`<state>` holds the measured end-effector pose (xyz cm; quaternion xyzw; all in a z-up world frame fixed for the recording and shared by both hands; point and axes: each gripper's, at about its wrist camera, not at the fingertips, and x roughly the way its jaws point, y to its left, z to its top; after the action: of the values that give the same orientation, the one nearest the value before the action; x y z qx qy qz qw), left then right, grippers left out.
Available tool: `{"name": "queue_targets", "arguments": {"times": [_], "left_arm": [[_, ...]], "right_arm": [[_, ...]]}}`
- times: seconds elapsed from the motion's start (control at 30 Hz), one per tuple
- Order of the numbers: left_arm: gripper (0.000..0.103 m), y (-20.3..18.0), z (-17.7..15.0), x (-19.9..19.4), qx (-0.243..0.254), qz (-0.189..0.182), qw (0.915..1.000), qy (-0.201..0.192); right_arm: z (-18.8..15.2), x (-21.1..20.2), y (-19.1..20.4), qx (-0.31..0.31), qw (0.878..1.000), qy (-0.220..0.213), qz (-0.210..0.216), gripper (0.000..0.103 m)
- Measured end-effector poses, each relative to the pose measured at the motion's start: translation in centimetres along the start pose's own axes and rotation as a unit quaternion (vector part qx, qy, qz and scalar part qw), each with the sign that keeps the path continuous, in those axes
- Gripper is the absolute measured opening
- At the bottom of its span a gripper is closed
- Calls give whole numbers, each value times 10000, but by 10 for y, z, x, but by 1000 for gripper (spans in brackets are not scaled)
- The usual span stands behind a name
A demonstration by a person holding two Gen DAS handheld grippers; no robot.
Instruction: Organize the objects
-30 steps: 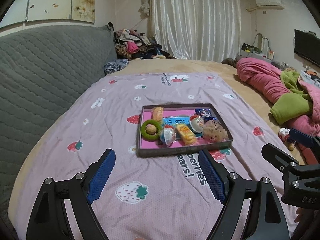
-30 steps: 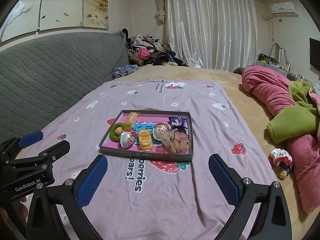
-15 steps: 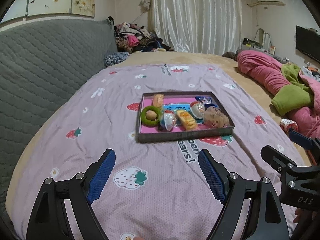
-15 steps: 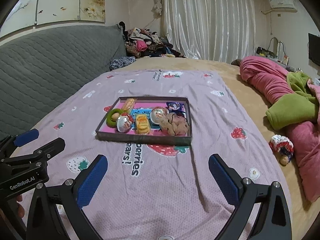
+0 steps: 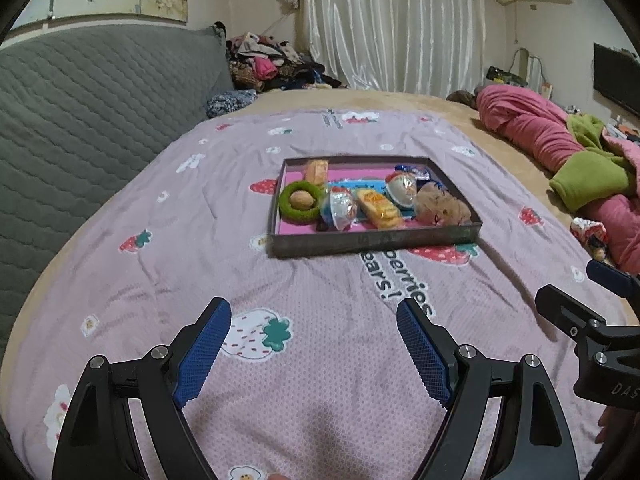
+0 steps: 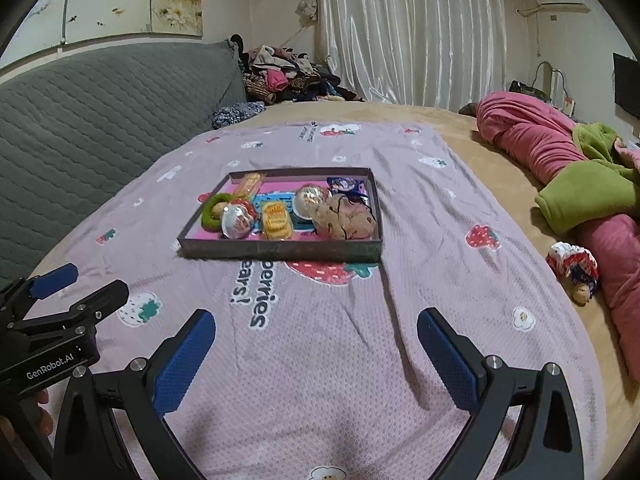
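Shallow box of toys on the strawberry blanket, both grippers empty

Left wrist: left gripper (image 5: 314,316) gapes wide over blanket (image 5: 192,264); grey box (image 5: 372,238) ahead holds green ring (image 5: 301,202), capsules, scrunchie.
Right wrist: right gripper (image 6: 316,326) likewise spread, box (image 6: 280,249) ahead, pink bedding (image 6: 532,136) rightward.

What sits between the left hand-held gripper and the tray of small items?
Nothing visible. Only bare strawberry-print blanket lies between the open left hand-held gripper and the tray. The right hand-held gripper stays off to the side.
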<state>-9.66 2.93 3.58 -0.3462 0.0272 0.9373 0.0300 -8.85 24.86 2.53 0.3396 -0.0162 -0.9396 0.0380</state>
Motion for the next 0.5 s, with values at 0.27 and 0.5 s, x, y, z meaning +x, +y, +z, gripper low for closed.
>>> {"name": "queue_targets", "arguments": {"times": [0.27, 0.5], "left_arm": [[86, 4, -8, 12, -58, -28, 9999, 86], [86, 5, -14, 22, -81, 11, 9998, 186]], "right_arm": [[-12, 11, -3, 72, 9999, 86, 15, 102], [-19, 18, -2, 26, 9999, 153, 32, 102]]}}
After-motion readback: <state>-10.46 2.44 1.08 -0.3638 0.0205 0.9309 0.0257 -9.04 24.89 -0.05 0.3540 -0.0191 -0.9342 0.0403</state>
